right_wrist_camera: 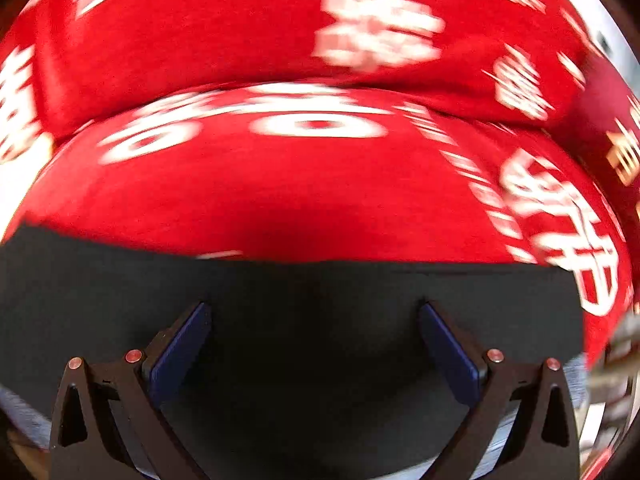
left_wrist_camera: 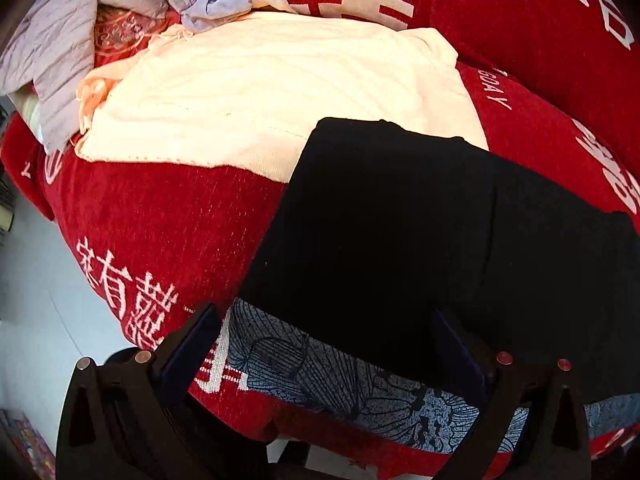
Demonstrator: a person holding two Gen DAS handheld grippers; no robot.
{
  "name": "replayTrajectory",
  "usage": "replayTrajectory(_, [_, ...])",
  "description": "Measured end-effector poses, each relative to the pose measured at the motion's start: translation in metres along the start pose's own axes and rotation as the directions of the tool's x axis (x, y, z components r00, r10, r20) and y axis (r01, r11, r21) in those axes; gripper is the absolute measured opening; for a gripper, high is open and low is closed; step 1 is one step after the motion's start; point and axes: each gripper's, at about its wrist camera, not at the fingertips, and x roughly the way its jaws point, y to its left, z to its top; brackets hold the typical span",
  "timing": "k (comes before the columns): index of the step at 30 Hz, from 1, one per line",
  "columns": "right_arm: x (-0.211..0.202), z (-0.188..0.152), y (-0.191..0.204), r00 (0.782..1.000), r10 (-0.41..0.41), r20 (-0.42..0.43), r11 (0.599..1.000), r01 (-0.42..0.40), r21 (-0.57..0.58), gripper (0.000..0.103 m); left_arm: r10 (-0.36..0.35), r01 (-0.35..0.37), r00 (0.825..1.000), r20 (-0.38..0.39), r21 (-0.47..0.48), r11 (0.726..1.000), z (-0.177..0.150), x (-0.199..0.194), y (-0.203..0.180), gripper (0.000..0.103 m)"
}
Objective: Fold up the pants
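Black pants lie flat on red printed sofa cover, far edge overlapping cream knit garment, near end over blue-grey floral cloth; outline neat and rectangular, so judged partly folded, at least one more fold left
Left gripper jaws spread wide, nothing pinched, hovering at near edge of pants
Right gripper jaws spread too, above pants; view blurred
Count: one pants, one cream garment, one lilac padded jacket, two grippers
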Motion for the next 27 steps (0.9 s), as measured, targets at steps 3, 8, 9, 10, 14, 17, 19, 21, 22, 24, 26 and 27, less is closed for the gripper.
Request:
replayTrajectory(3, [0.005, 0.007, -0.073, 0.995, -0.095, -0.026, 0.988, 0.098, 0.121, 0.103, 0.007, -0.007, 1.000, -0.001, -0.008, 1.000, -0.002, -0.002, 0.000, 0.103])
replayTrajectory(8, [-0.022, -0.022, -0.173, 0.992, -0.115, -0.051, 0.924, 0.126, 0.362, 0.103, 0.055, -0.056, 0.998, 0.024, 0.045, 0.997, -0.012, -0.025, -0.018, 0.103])
replayTrajectory(9, [-0.033, -0.033, -0.183, 0.995, -0.097, -0.033, 0.914, 0.102, 0.393, 0.103, 0.042, -0.045, 0.998, 0.036, 0.060, 0.997, -0.015, -0.033, -0.025, 0.103])
replayTrajectory(10, [-0.045, -0.046, -0.192, 0.998, -0.069, -0.008, 0.903, 0.066, 0.425, 0.103, 0.025, -0.029, 0.998, 0.050, 0.086, 0.996, -0.020, -0.043, -0.036, 0.103])
replayTrajectory(14, [-0.064, -0.100, -0.190, 0.995, 0.089, 0.035, 0.884, -0.095, 0.457, 0.103, -0.100, 0.078, 0.994, 0.053, 0.313, 0.946, -0.052, -0.081, -0.118, 0.103])
replayTrajectory(17, [-0.069, -0.124, -0.160, 0.979, 0.196, 0.056, 0.887, -0.202, 0.416, 0.103, -0.203, 0.179, 0.979, -0.006, 0.501, 0.847, -0.087, -0.100, -0.199, 0.103])
replayTrajectory(19, [-0.066, -0.129, -0.144, 0.967, 0.241, 0.079, 0.888, -0.252, 0.385, 0.103, -0.216, 0.204, 0.975, -0.050, 0.583, 0.787, -0.109, -0.104, -0.254, 0.103])
replayTrajectory(21, [-0.060, -0.126, -0.129, 0.961, 0.256, 0.103, 0.892, -0.276, 0.357, 0.103, -0.215, 0.204, 0.975, -0.060, 0.632, 0.748, -0.123, -0.104, -0.295, 0.103])
replayTrajectory(22, [-0.057, -0.124, -0.125, 0.957, 0.266, 0.115, 0.887, -0.290, 0.359, 0.103, -0.203, 0.184, 0.978, -0.050, 0.666, 0.723, -0.130, -0.103, -0.322, 0.103])
replayTrajectory(24, [-0.051, -0.120, -0.123, 0.938, 0.315, 0.144, 0.858, -0.347, 0.378, 0.103, -0.190, 0.168, 0.981, -0.045, 0.694, 0.700, -0.140, -0.100, -0.357, 0.103])
replayTrajectory(26, [-0.046, -0.116, -0.129, 0.924, 0.339, 0.175, 0.836, -0.382, 0.395, 0.103, -0.187, 0.174, 0.981, -0.058, 0.698, 0.695, -0.144, -0.097, -0.382, 0.103])
replayTrajectory(27, [-0.046, -0.115, -0.133, 0.916, 0.344, 0.206, 0.826, -0.400, 0.398, 0.103, -0.186, 0.178, 0.980, -0.063, 0.693, 0.699, -0.146, -0.095, -0.394, 0.103])
